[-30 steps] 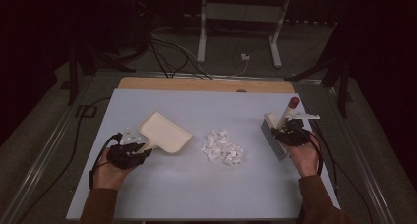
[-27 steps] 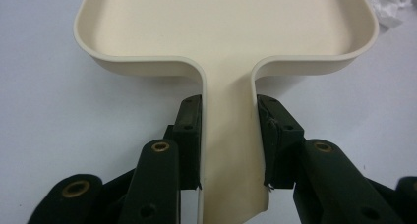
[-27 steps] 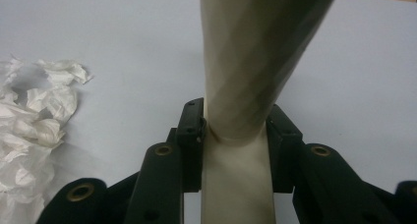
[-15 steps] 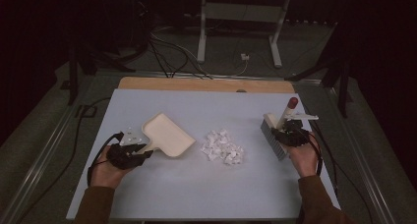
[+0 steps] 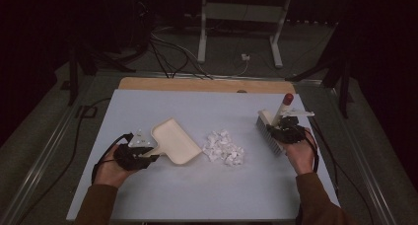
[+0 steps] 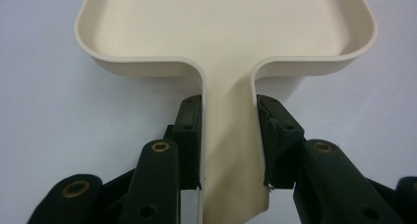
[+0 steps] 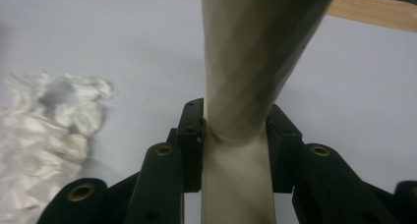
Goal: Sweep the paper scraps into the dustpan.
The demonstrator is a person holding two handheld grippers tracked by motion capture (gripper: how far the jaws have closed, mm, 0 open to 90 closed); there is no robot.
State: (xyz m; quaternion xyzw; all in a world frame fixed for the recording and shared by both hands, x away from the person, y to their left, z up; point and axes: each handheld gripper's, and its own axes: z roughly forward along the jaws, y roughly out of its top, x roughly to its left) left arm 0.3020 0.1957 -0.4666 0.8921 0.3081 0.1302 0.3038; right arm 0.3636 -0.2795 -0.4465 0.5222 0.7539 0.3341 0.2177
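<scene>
High view: left gripper (image 5: 140,151) clamped on the handle of a cream dustpan (image 5: 175,141), pan mouth just left of the heap of paper scraps (image 5: 224,147) – not touching it. Right gripper (image 5: 287,128) well to the right of the heap, closed on a brush (image 5: 270,131), red-tipped handle raised.

Left gripper view: jaws pressed against both sides of the dustpan (image 6: 226,32) handle, over the pale table (image 6: 44,111).

Right gripper view: jaws tight on the brush (image 7: 251,62) handle – scraps (image 7: 39,135) off to the left.
</scene>
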